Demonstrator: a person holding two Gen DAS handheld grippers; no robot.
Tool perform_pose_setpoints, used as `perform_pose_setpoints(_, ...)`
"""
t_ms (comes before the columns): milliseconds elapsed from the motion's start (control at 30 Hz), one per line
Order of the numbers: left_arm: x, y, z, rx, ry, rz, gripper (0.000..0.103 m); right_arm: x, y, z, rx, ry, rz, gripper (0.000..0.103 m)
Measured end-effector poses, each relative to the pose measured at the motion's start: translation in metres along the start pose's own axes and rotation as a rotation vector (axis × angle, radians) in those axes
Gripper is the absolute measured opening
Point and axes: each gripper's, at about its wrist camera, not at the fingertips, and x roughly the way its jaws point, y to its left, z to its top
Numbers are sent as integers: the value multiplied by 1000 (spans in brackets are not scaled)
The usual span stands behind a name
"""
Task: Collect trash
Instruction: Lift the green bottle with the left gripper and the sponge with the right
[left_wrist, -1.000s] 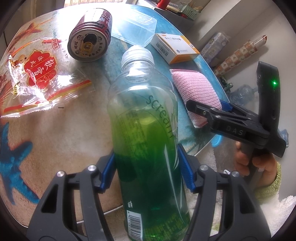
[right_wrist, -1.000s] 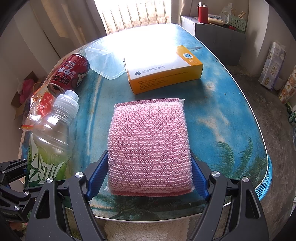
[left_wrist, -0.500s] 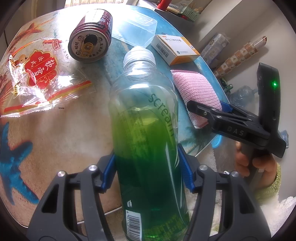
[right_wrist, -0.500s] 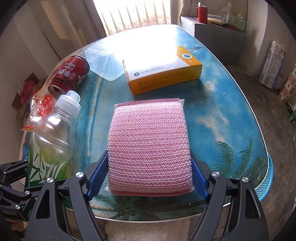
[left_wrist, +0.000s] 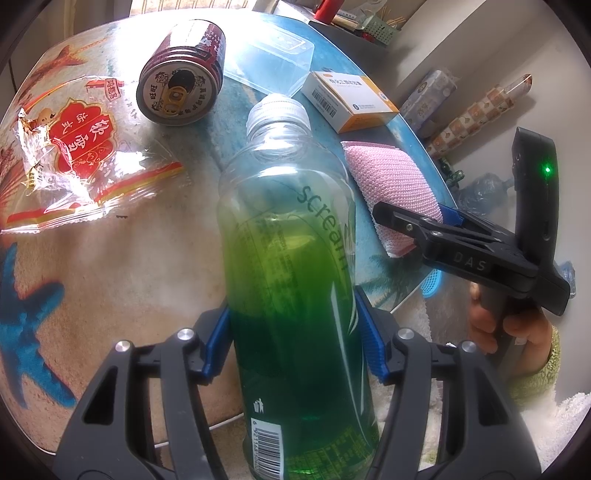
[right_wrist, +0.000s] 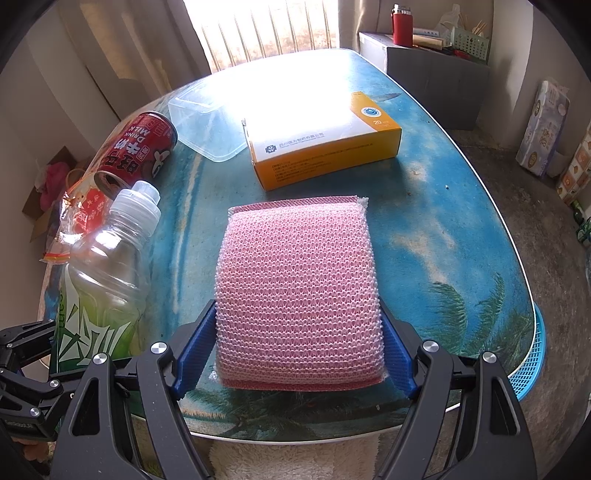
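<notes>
Your left gripper (left_wrist: 293, 339) has its blue fingers (left_wrist: 218, 339) pinching the green drink bottle (left_wrist: 291, 258) across its lower body, one pad on each side. The bottle is tilted with its white cap pointing away from you, over the near edge of the counter (left_wrist: 110, 266); it holds green liquid in its lower part and is clear above.

Your right gripper (right_wrist: 295, 345) has its fingers (right_wrist: 194, 345) set wide and pressed on the two sides of the pink mesh sponge (right_wrist: 297, 280). The sponge sits at the near edge of the counter, just right of the bottle; whether it rests on the surface or is lifted slightly cannot be told. In the left wrist view your hand (left_wrist: 513, 325), in a green sleeve, holds that gripper's handle beyond the counter's edge.

Farther back on the counter, a red milk drink can (right_wrist: 138, 149) lies on its side with its opened top toward the bottle. A crumpled clear wrapper with red print (left_wrist: 70, 155) lies flat to the left of the can. A clear plastic container (right_wrist: 207, 125) stands behind the can, and an orange and white box (right_wrist: 325, 140) lies just behind the sponge. A blue mesh basket (right_wrist: 532, 358) shows below the counter's right edge.
</notes>
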Motion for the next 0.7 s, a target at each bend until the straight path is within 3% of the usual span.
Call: perform_pose_setpoints(700,-9,-3,0,6,-46,-21,56,-8,-10,0,37,-26,8,76)
